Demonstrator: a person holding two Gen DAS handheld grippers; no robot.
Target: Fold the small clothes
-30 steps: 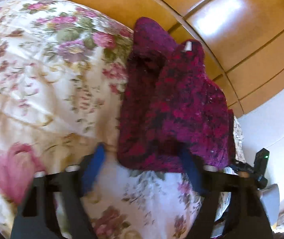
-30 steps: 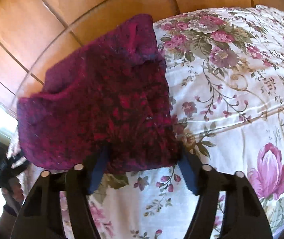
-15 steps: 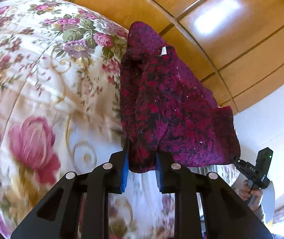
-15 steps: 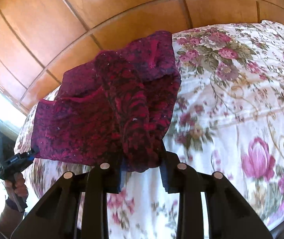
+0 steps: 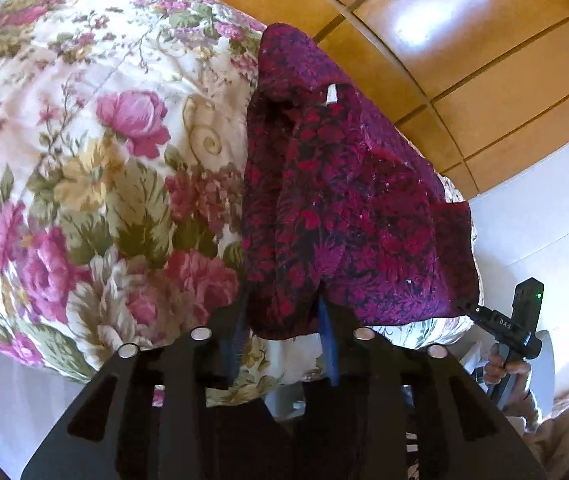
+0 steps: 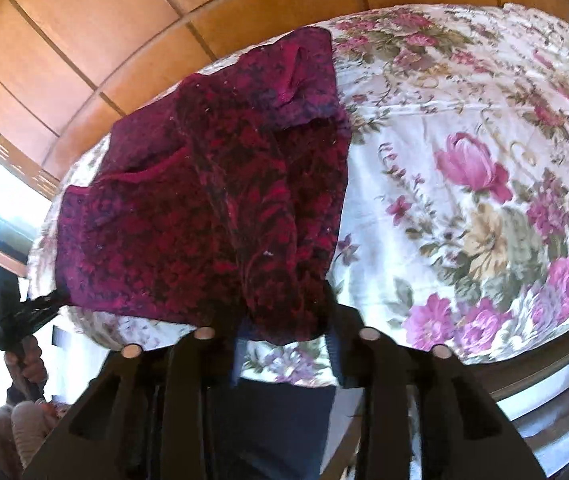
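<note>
A small dark red and magenta knitted sweater with a white label lies on the flowered bedspread, its near hem drawn up in two bunches. My left gripper has one bunch filling the gap between its blue pads; its jaws are opening. In the right wrist view the sweater creases toward my right gripper, whose jaws are also opening with the other bunch of hem between them. Each view shows the other gripper, hand-held, at the sweater's far corner: the right gripper and the left gripper.
Wooden panelling rises behind the bed, with a white wall to its right. The bedspread spreads wide to the right of the sweater. The bed's near edge drops away just under both grippers.
Both grippers went from open around the hem to closed on it, then pulled it back toward the bed's near edge. The jaws now stand a little wider than half a second ago.
</note>
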